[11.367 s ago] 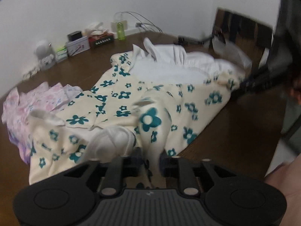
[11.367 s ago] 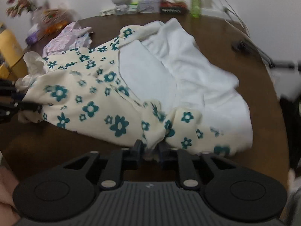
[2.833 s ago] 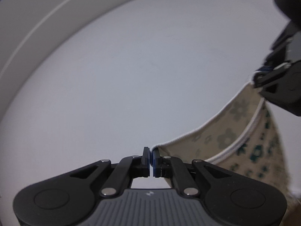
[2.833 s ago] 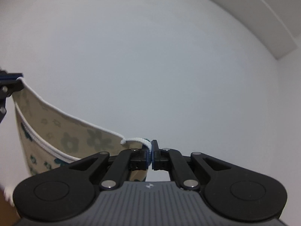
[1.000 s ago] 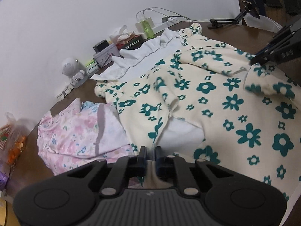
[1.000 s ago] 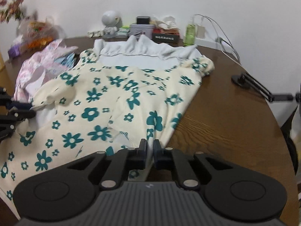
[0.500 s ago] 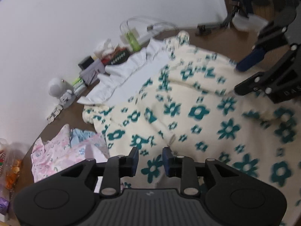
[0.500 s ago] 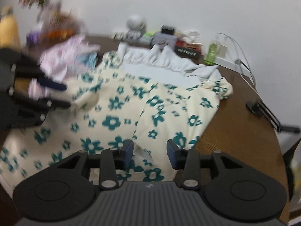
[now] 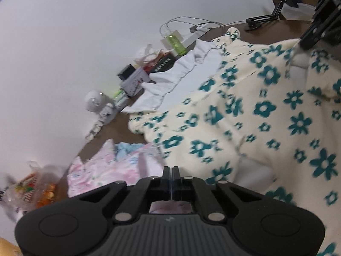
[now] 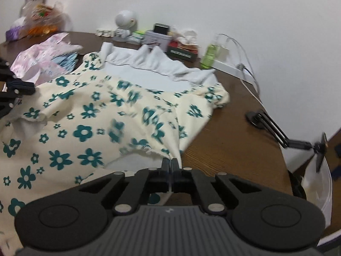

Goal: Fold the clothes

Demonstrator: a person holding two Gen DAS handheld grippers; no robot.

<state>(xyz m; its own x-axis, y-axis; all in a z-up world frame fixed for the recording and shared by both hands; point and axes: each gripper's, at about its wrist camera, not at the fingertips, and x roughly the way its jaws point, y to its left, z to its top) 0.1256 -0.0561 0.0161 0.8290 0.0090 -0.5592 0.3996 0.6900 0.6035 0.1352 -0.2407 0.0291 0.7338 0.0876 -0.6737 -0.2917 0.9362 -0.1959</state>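
A brown worktop [image 10: 230, 140] against a white wall carries the floral garment [image 10: 89, 128], spread leftward across mid-frame. The right gripper [image 10: 170, 166] is clamped on its near hem; the left gripper [image 9: 171, 171], fingers together, appears to hold nothing.

Home, cluttered table [image 10: 234, 140], tissue box [image 10: 183, 51]

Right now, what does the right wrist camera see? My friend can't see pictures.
The right gripper is shut on the edge of a cream flowered garment spread over a brown table. Behind it lie pink clothes and a green bottle.
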